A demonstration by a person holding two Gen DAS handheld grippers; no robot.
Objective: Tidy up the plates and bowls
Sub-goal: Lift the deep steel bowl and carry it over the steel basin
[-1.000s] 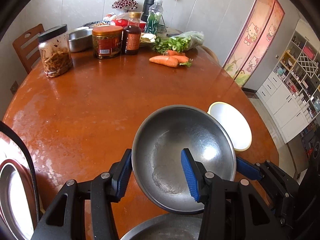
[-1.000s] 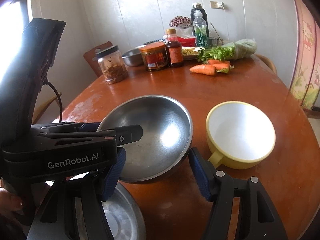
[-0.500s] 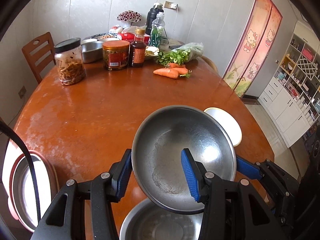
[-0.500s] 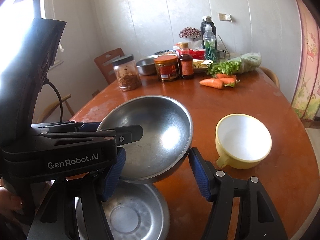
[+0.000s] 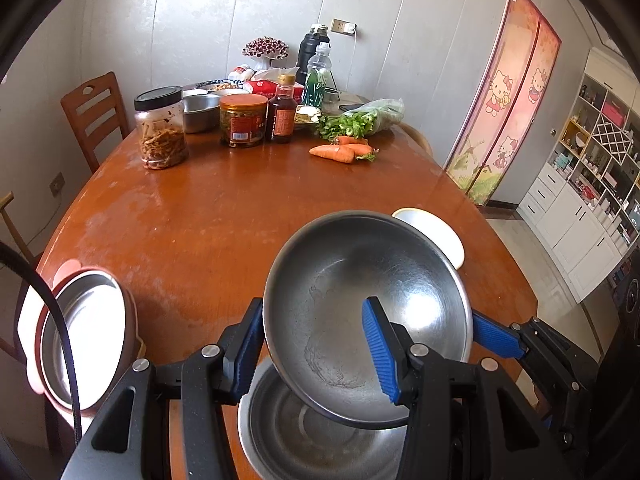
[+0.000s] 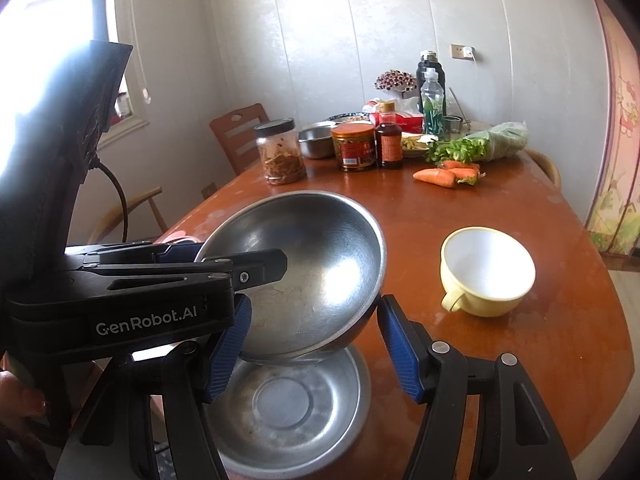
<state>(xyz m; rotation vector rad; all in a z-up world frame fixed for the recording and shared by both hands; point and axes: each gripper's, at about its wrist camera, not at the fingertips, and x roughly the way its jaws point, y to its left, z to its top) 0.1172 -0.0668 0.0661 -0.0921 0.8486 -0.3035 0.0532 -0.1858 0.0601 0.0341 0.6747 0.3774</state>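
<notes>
A steel bowl (image 5: 360, 300) hangs tilted in the air over a second steel bowl (image 5: 312, 436) that rests on the table's near edge. My left gripper (image 5: 316, 344) is shut on the raised bowl's rim, one pad inside and one outside. The raised bowl (image 6: 308, 268) and the lower bowl (image 6: 288, 404) also show in the right wrist view. My right gripper (image 6: 312, 348) has its blue pads on either side of the raised bowl's lower rim; contact is unclear. A yellow cup-shaped bowl (image 6: 486, 270) stands to the right.
A red-rimmed steel dish (image 5: 80, 332) sits at the table's left edge. Jars (image 5: 162, 128), bottles, a steel basin (image 5: 200, 112), greens and carrots (image 5: 340, 152) crowd the far end of the wooden table (image 5: 220, 220). A chair (image 5: 96, 116) stands at the far left.
Both grippers pulled back and up with the raised bowl. The lower steel bowl and the red-rimmed dish have come further into view beneath and to the left.
</notes>
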